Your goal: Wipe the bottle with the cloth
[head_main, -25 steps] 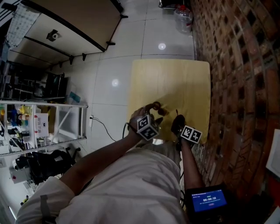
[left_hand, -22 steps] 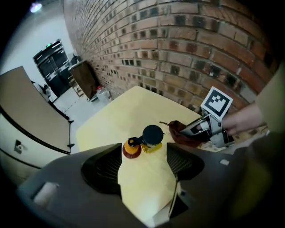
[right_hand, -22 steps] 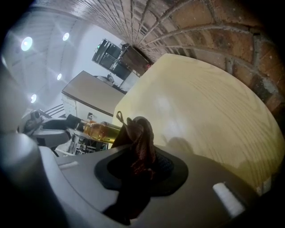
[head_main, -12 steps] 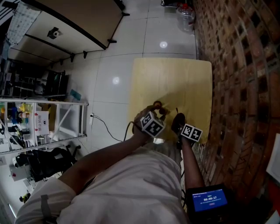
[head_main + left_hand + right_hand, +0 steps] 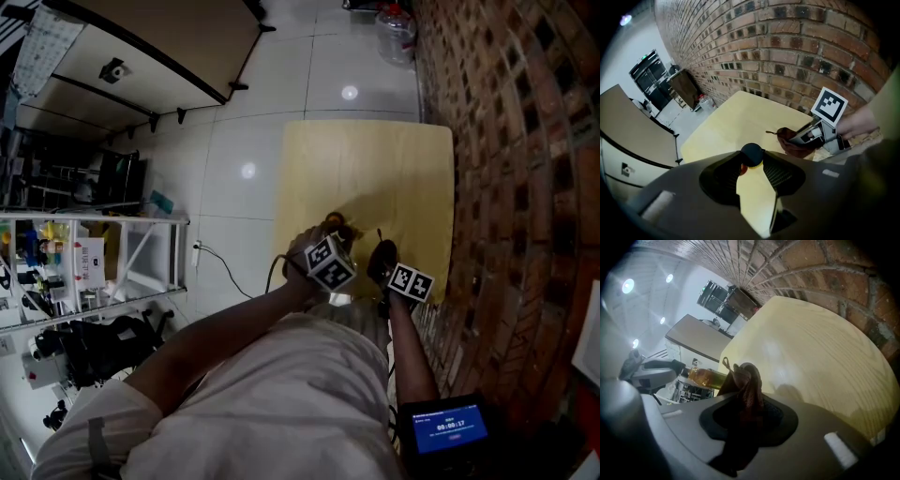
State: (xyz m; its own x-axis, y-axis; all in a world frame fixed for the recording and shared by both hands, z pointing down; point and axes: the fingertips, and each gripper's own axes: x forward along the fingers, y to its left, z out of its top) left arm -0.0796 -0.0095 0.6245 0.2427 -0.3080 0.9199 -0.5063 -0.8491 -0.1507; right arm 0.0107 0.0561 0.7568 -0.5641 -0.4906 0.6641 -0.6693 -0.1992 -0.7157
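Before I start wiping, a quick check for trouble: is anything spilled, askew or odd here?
Nothing stands out. The left gripper has just been closing its jaws, with the dark cap of the bottle between them; the right gripper is shut on the bunched brown cloth. No spill shows on the table.

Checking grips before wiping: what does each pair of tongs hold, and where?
Right tongs: cloth, bunched middle. Left tongs, just closing: bottle, by its cap.

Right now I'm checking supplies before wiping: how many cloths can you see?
1. A dark reddish-brown cloth is clamped in the right tongs over the yellow table, close to the bottle. Others could be hidden behind the person's body.
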